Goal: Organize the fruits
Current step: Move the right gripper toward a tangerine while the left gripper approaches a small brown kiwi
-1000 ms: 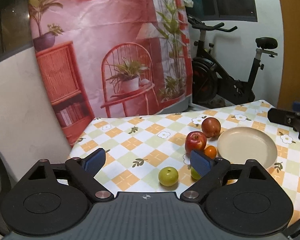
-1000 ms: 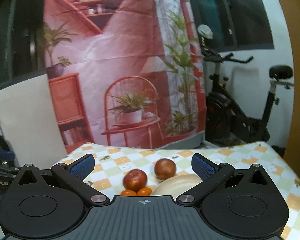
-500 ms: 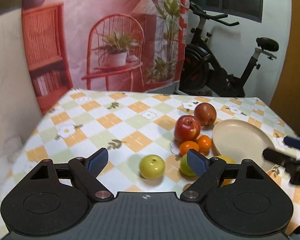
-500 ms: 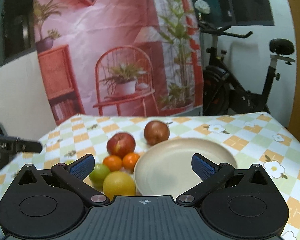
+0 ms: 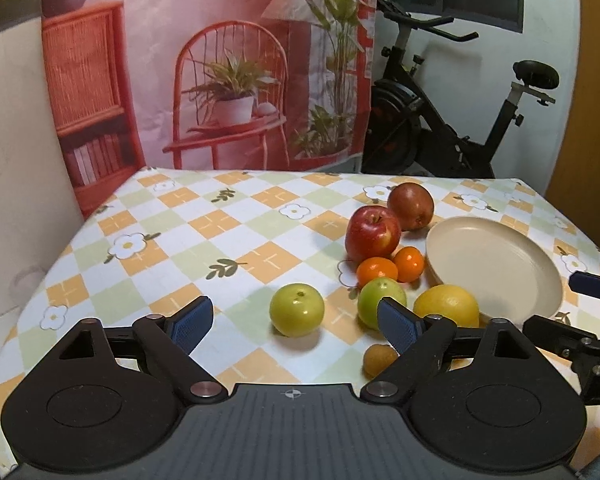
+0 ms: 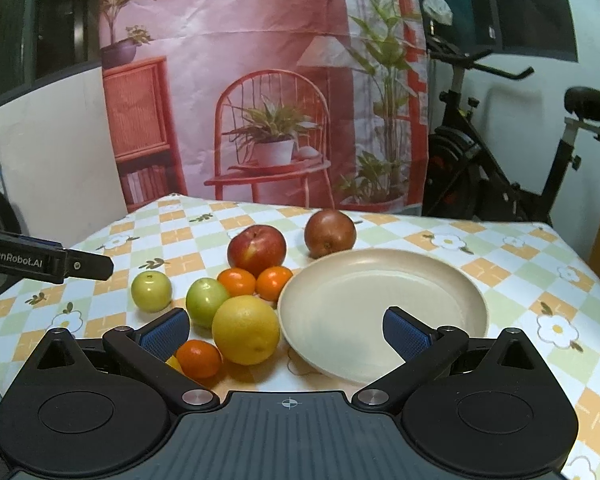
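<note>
Both grippers hang over the near edge of the table (image 5: 228, 216), which wears a checked cloth with flowers.

The left gripper (image 5: 294, 318) has its jaws spread wide, and they have just been parting a little further; no fruit sits between its pads. Its right pad stands in front of a green fruit without visible contact. The right gripper (image 6: 286, 330) also stands wide apart, holding nothing, poised over the near rim of the plate (image 6: 471, 300) and the yellow citrus.

Nearest the left gripper lies a small tan fruit (image 5: 379, 359). Nearest the right gripper lies a small orange (image 6: 199, 358), with a sliver of something yellow beside it, too hidden to identify.

Next out: the yellow citrus (image 6: 246, 330), close against the plate's left rim, and two green fruits. One green fruit (image 6: 206, 302) sits just beside the citrus; the other (image 6: 151, 290) stands apart to the left.

Behind these, two more small oranges (image 6: 238, 281) (image 6: 274, 282) sit side by side, close against the red apple (image 6: 256, 250) behind them. A darker reddish-brown fruit (image 6: 329, 234) rests farthest back, near the plate's far rim.

The plate holds no fruit; all pieces lie on the cloth, left of it or behind it.

Beyond the table hangs a printed backdrop (image 6: 260, 80). An exercise bike (image 6: 499, 160) stands to its right.
</note>
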Demonstrator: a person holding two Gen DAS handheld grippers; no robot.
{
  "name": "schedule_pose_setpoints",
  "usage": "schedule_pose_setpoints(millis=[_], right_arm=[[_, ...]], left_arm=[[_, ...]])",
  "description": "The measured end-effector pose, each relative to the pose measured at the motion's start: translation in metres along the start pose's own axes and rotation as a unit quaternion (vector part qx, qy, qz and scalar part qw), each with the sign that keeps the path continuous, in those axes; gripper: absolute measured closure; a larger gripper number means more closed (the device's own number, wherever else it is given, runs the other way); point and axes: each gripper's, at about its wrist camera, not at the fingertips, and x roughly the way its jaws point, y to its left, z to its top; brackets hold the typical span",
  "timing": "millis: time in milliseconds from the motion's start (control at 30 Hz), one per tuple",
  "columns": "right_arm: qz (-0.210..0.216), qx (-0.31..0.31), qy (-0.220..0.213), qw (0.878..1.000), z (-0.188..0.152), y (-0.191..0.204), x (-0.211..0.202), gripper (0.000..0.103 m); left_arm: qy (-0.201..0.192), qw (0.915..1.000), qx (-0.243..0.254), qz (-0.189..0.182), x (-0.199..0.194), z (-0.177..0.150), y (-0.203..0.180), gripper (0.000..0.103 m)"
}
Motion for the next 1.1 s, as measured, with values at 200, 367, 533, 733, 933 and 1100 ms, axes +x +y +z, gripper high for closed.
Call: schedule_pose_setpoints(millis=[200, 367, 533, 733, 933, 1100], right_arm=[[0.007, 0.009, 0.019, 1.000, -0.005, -0.005, 0.000, 0.005], [0.029, 0.014, 0.035, 0.999, -0.009, -0.003, 0.000, 0.005], [0.046, -0.003, 0.036, 0.998, -0.009, 0.005, -0.006, 0.007], [0.063, -0.015, 0.040, 0.997, -0.014, 0.012, -0.009, 0.021], [0.083, -0.008, 0.077, 0.994, -0.022, 0.014, -0.003, 0.034], [0.093, -0.014, 0.092, 0.991, -0.027, 0.017, 0.002, 0.043]], left_arm=[[-0.006, 0.9999, -0.007, 0.009, -0.007, -0.005, 0.000, 0.013], [-0.012, 0.9996, -0.004, 0.025, -0.012, -0.009, -0.003, 0.015], [-0.006, 0.9998, 0.001, 0.021, -0.014, -0.014, -0.002, 0.017], [0.023, 0.9994, -0.008, 0.023, -0.008, -0.023, 0.007, 0.018], [0.022, 0.9996, -0.005, 0.015, -0.010, -0.037, 0.015, 0.020], [0.012, 0.9975, -0.065, -0.025, -0.009, -0.048, 0.029, 0.022]])
